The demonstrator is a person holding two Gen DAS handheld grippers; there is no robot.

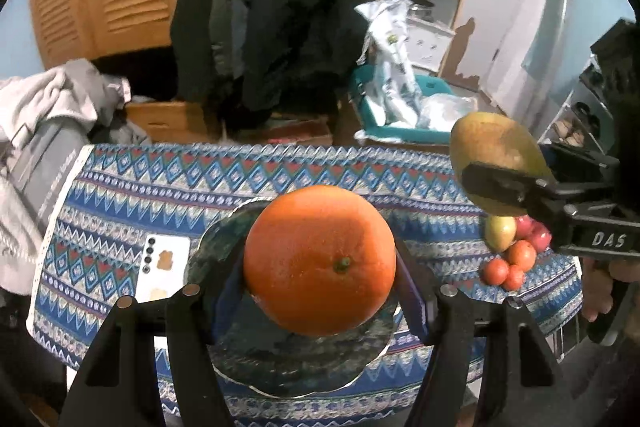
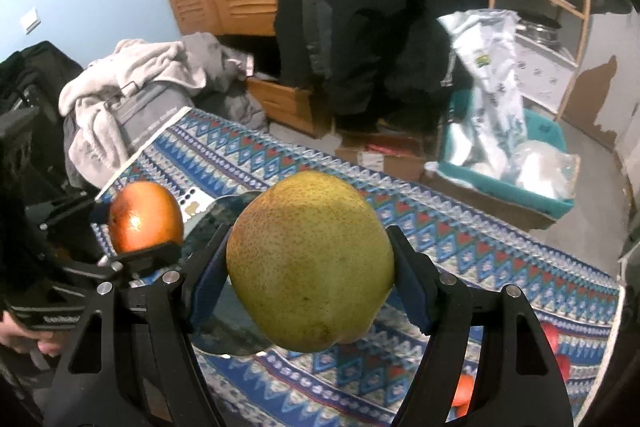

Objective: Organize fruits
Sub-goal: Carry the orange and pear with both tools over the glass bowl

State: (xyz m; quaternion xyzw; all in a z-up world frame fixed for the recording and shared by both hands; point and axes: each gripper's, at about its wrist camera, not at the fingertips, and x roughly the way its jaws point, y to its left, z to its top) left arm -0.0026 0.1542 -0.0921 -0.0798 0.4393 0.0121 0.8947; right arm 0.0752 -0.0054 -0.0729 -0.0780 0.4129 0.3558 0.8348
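One orange [image 1: 319, 261], one pear [image 2: 310, 261]. One glass plate [image 1: 224, 239] on desk [image 1: 120, 195]. One phone [image 1: 162, 269] left of plate. Fruit heap at right: one green-yellow apple [image 1: 500, 233], about three small orange fruits [image 1: 508, 267], at least two red ones [image 1: 536, 233], partly hidden. Two tools: left tool [image 1: 320, 291], right tool [image 2: 310, 291].

Two wrist fisheyes, angled down close over the table [image 1: 120, 187], sharing the glass plate [image 1: 224, 239]
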